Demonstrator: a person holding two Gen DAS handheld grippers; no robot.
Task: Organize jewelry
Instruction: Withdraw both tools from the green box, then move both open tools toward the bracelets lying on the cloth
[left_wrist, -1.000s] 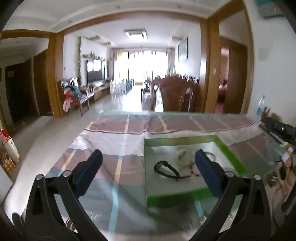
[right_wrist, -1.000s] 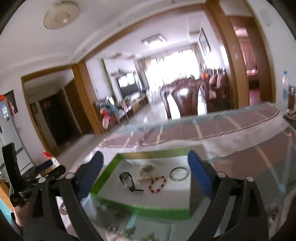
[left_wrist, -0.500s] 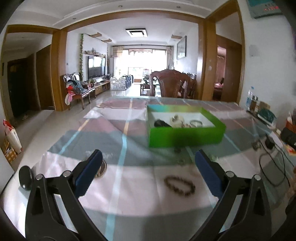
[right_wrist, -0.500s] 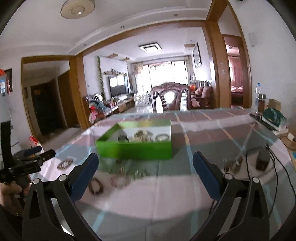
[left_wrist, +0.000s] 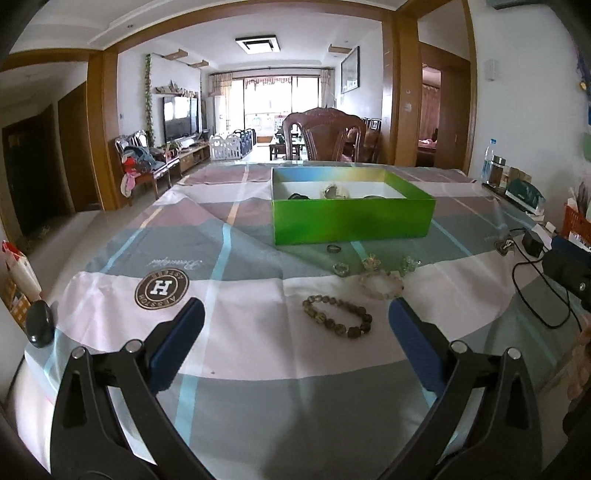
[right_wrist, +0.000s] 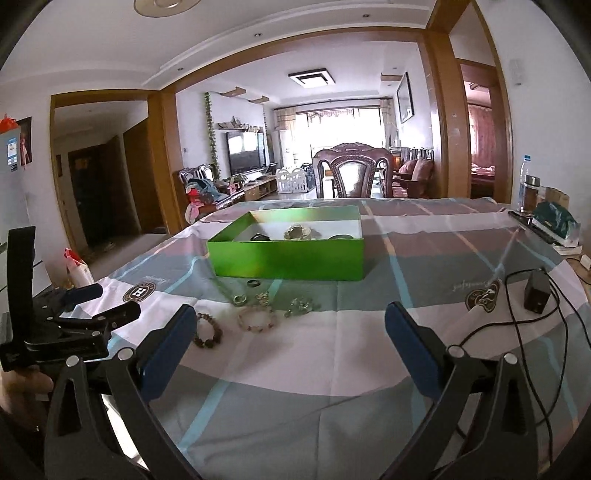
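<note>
Bracelets (left_wrist: 337, 320) lie before green box (left_wrist: 351, 219); left tool (left_wrist: 295, 339) gapes wide; right tool (right_wrist: 284, 341) wide, empty.

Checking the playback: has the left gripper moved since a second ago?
Yes. The left gripper has pulled back and dropped: a second ago it looked down into the green box; now the box sits farther off, seen from the side, with a dark bead bracelet between.

Loose bracelets (left_wrist: 337, 320) before green box (left_wrist: 351, 220)

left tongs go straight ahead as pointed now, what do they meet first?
Probably the dark bead bracelet on the tablecloth, lying just ahead between the open left tongs; depth is unclear, so bare cloth could come first.
</note>
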